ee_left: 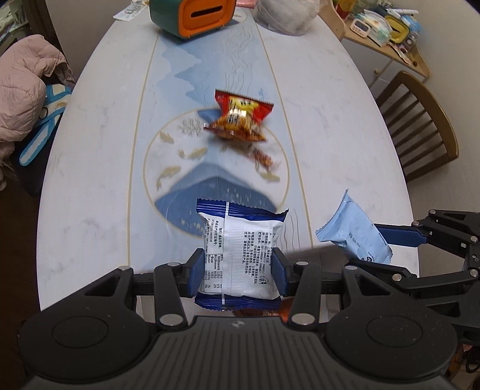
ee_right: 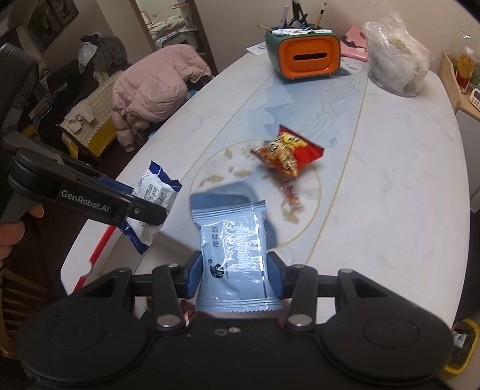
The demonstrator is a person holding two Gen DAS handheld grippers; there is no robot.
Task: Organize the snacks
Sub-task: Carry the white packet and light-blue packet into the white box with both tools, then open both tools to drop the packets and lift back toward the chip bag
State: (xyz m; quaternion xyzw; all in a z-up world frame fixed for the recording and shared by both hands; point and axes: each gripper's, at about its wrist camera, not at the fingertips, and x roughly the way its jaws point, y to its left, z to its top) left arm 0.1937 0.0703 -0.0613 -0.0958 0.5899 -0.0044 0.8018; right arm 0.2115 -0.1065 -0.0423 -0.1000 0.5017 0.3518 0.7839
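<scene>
My left gripper [ee_left: 237,267] is shut on a white and dark blue snack packet [ee_left: 240,252], held above the near end of the table; it also shows in the right wrist view [ee_right: 153,192]. My right gripper [ee_right: 234,273] is shut on a light blue snack packet [ee_right: 234,258], which also shows in the left wrist view [ee_left: 354,231], to the right of the left gripper. A red and orange snack bag [ee_left: 240,117] lies at the table's middle, also seen in the right wrist view [ee_right: 288,153]. A small orange wrapped snack [ee_left: 264,157] lies just in front of it.
The oval table [ee_left: 90,180] has a blue printed runner. An orange and green tissue box [ee_left: 192,15] and a clear plastic bag [ee_left: 285,13] stand at the far end. A wooden chair [ee_left: 420,126] stands right, a pink jacket [ee_left: 24,87] left.
</scene>
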